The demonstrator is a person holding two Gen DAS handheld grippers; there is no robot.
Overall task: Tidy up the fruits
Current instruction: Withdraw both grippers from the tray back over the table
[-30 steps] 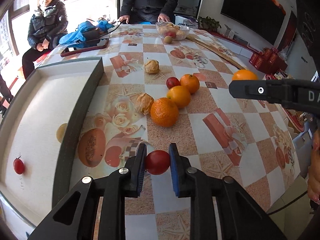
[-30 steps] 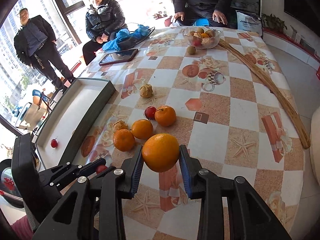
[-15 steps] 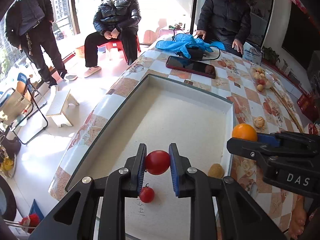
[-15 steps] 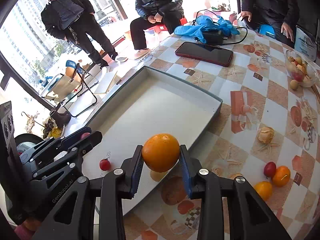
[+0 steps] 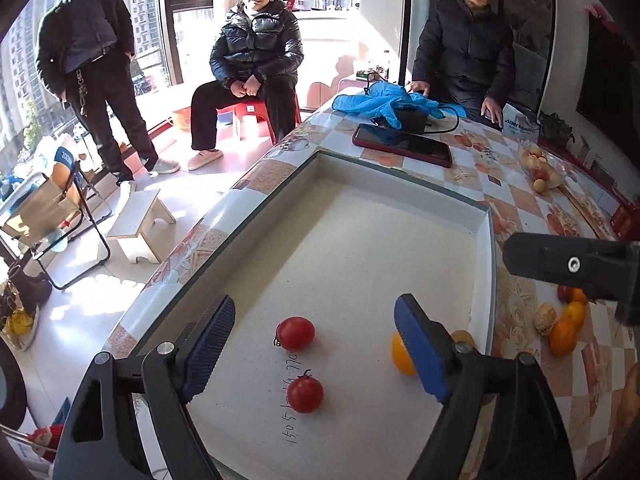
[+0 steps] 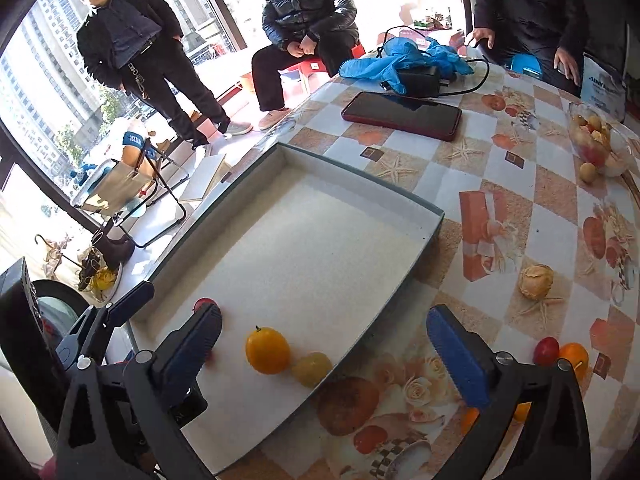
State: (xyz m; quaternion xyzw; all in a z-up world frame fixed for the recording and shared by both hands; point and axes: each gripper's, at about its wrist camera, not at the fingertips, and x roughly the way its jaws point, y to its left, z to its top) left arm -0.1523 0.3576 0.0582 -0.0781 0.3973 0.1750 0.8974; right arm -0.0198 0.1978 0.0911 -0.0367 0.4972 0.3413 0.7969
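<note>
Fruits are being sorted into the tray [image 5: 482, 240] on the desk [image 6: 500, 184]; the release step is in hand. Left tongs [image 5: 316, 344] are opening, nothing pressed between the pads; two tomatoes [image 5: 295, 333] are seen lying on the tray floor beneath. Right tongs [image 6: 324, 344] are likewise opening and empty, with an orange [image 6: 267, 350] resting in the tray, touching a yellowish fruit [image 6: 311, 368] by the near wall. More oranges [image 5: 562, 336] and a red fruit [image 6: 546, 351] remain on the desk, well apart from the tray. Next, both tongs are judged to need withdrawal clear of the rim, then alignment over the remaining fruits, jaws kept wide for the oranges.
</note>
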